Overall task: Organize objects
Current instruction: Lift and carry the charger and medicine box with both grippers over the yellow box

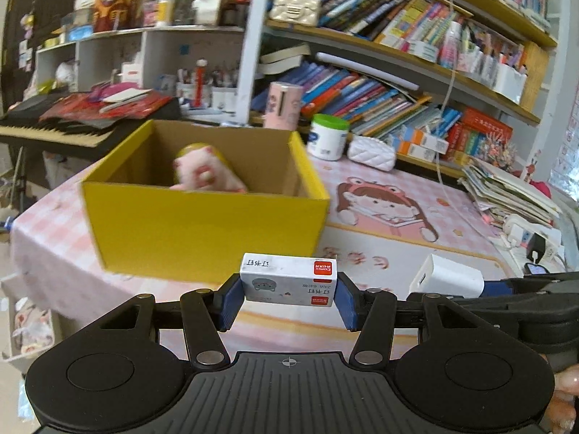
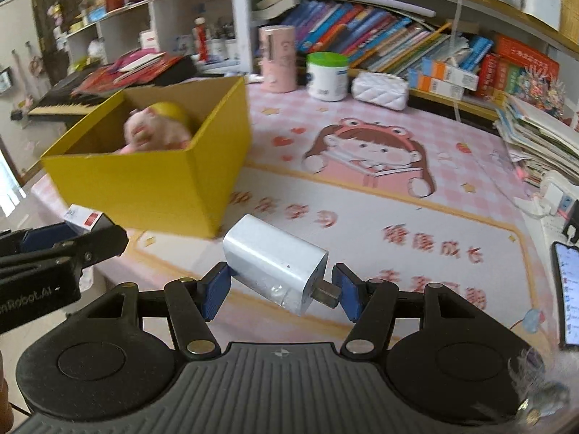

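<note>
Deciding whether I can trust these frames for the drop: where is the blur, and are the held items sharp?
Left wrist: yellow box and pink toy inside are smeared, staple box in the left gripper is crisp. Right wrist: same box soft, white charger in the right gripper sharp; shelves bow with fisheye.

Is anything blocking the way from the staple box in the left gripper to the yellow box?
Nothing visible does. The staple box sits just short of the yellow box, below its rim, so it must rise over the near wall. A pink plush already lies inside.
</note>
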The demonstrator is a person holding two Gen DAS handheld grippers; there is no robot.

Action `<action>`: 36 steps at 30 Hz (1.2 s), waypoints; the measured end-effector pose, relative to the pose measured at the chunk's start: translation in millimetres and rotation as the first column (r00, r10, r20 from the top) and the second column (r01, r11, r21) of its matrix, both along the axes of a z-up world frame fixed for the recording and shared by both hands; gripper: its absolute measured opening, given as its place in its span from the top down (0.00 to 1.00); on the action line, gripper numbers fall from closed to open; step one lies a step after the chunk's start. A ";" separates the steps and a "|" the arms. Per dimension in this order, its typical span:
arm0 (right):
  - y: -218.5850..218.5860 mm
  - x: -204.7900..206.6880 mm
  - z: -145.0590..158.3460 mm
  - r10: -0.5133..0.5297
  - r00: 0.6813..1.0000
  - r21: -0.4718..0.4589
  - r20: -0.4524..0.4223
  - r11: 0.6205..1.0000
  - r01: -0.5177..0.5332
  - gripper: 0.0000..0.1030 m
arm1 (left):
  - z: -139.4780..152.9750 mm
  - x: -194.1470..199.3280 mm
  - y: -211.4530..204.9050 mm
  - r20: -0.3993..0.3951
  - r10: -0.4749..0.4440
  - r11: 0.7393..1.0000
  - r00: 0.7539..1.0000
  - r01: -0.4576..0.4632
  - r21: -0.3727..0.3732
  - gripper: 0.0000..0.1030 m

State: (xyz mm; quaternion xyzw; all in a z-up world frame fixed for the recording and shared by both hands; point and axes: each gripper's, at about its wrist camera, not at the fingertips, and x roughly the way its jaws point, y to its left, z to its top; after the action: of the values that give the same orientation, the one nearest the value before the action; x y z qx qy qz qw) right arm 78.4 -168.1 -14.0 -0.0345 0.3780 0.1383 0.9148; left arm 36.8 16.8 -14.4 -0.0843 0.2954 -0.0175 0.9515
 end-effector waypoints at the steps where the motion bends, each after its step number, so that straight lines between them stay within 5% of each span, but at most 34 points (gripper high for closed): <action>1: 6.0 -4.0 -0.9 0.008 1.000 0.001 -0.002 1.000 -0.008 0.42 | -0.2 -4.2 5.1 0.000 0.006 1.000 1.000 -0.006 0.000 0.50; 21: 89.5 -46.2 -2.9 0.164 0.986 0.009 -0.009 0.986 -0.164 0.42 | 5.0 -55.5 73.6 0.024 0.109 0.994 0.994 -0.109 0.016 0.50; 36: 97.6 -30.0 29.0 0.175 0.978 0.009 0.114 0.984 -0.178 0.42 | 35.3 -34.0 84.6 0.124 0.125 0.992 0.984 -0.126 0.003 0.50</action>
State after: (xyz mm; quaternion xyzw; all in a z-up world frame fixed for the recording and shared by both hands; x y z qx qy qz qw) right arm 48.4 -70.5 15.0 -0.0668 0.3198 0.2204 0.9191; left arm 2.8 101.4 20.9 -0.0962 0.2300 0.0389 0.9676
